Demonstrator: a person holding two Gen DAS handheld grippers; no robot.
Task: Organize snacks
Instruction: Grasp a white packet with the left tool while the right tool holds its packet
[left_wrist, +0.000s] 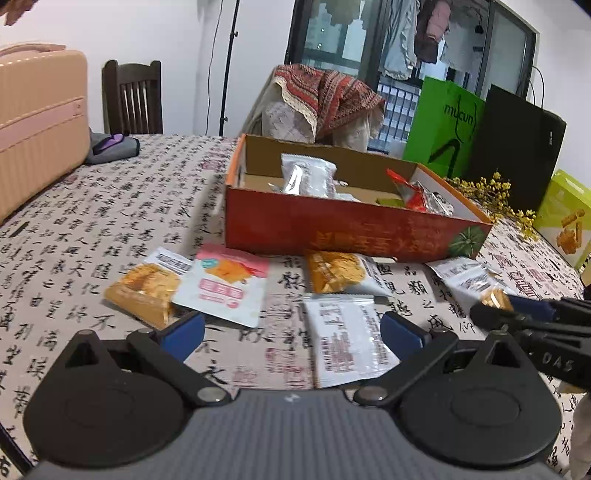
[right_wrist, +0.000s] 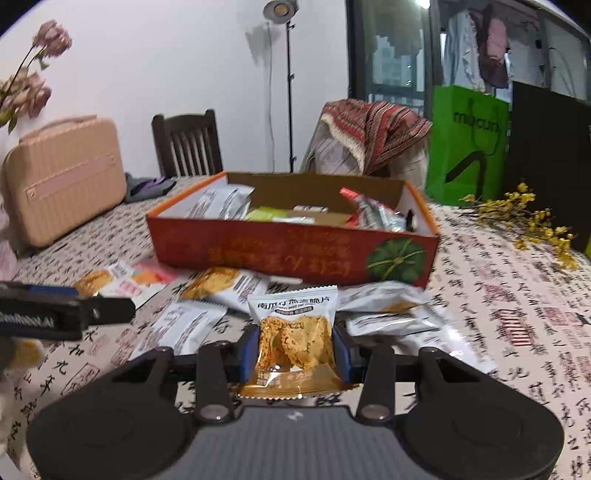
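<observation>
Calligraphy-printed cloth over the desk (left_wrist: 110, 221), black characters and red seals on beige. Pink hard case (left_wrist: 37, 129) at far left edge; green paper bag (left_wrist: 443, 125) and black bag (left_wrist: 517, 147) at far right, yellow dried flowers (left_wrist: 491, 195) lying in front of them. Red cardboard box (left_wrist: 351, 229) mid-desk, open top, pumpkin print on its near right corner; holds silver packets (left_wrist: 308, 175) at left and a red-and-silver packet (left_wrist: 413, 192) at right. Loose snacks on cloth just in front of box: orange packet (left_wrist: 147, 288) overlapped by pink-and-white packet (left_wrist: 225, 284), another orange packet (left_wrist: 336, 271) touching box base, white packet (left_wrist: 347, 339) nearest camera. Left claw (left_wrist: 291, 334) spread wide, nothing between pads, hovering low with right pad over the white packet's edge. Right claw (right_wrist: 293, 349) closed on pumpkin crisp packet (right_wrist: 293, 332), blue pads (right_wrist: 249, 354) pressing both sides, packet upright, raised above the other packets, short of the box.
</observation>
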